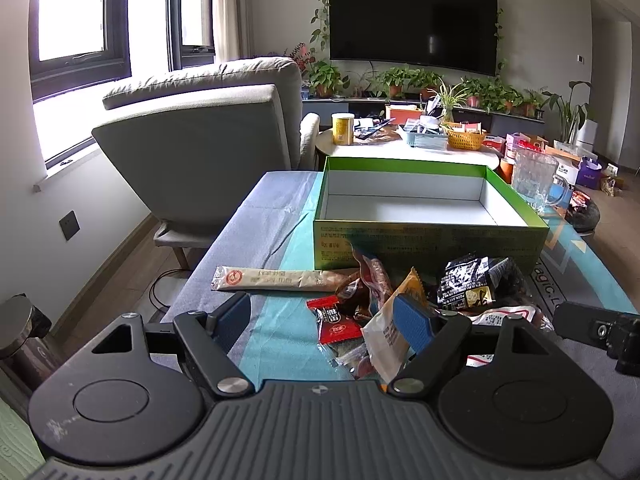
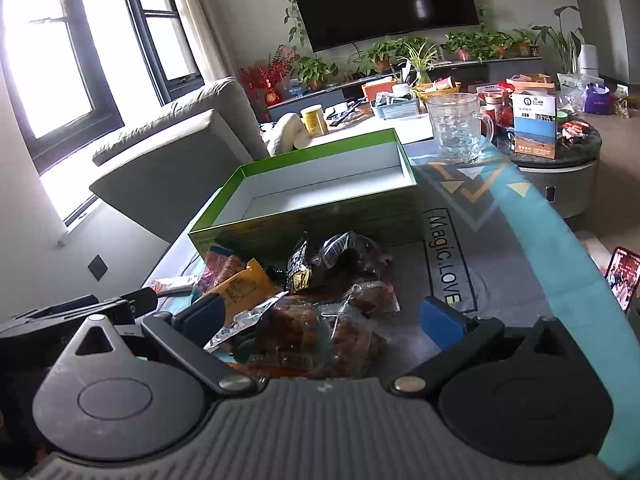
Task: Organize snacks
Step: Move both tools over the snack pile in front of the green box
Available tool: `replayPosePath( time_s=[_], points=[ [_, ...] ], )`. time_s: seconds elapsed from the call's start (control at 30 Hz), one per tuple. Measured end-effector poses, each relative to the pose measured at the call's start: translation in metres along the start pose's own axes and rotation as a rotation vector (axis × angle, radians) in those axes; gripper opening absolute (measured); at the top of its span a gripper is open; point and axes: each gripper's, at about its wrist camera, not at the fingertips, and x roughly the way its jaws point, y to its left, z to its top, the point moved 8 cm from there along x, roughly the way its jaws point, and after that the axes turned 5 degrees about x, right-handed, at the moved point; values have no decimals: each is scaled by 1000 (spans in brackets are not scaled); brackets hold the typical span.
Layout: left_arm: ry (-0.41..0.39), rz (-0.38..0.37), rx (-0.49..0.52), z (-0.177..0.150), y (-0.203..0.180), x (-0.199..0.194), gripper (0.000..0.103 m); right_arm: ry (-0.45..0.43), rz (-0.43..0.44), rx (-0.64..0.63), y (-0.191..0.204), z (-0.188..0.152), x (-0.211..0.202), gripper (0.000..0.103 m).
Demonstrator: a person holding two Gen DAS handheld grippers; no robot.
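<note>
A pile of snack packets lies on the table in front of an open green box (image 1: 432,240) with a white, empty inside (image 2: 320,196). The pile holds a long beige stick packet (image 1: 276,279), a red packet (image 1: 336,322), an orange-and-white packet (image 1: 390,338) and a black packet (image 1: 472,284). My left gripper (image 1: 320,320) is open, low over the pile's left part. My right gripper (image 2: 324,320) is open over clear packets of brown snacks (image 2: 304,328). The orange packet (image 2: 244,292) and black packet (image 2: 300,272) also show there.
A blue and teal cloth (image 2: 520,240) covers the table. A clear glass mug (image 2: 460,128) stands behind the box on the right. A grey armchair (image 1: 200,140) is to the left. A cluttered round table (image 1: 400,140) is behind. A phone (image 2: 622,280) stands at the right edge.
</note>
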Motion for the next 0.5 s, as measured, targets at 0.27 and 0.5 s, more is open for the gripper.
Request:
replayPosePath(
  time_s=[0.27,0.5],
  points=[
    [-5,-2,9,-2,-2,1,77,30,7,24,-1,-4,5,55],
    [0,0,23,-5,-3,5,77,54,14,22,0,-8,6,55]
  ],
)
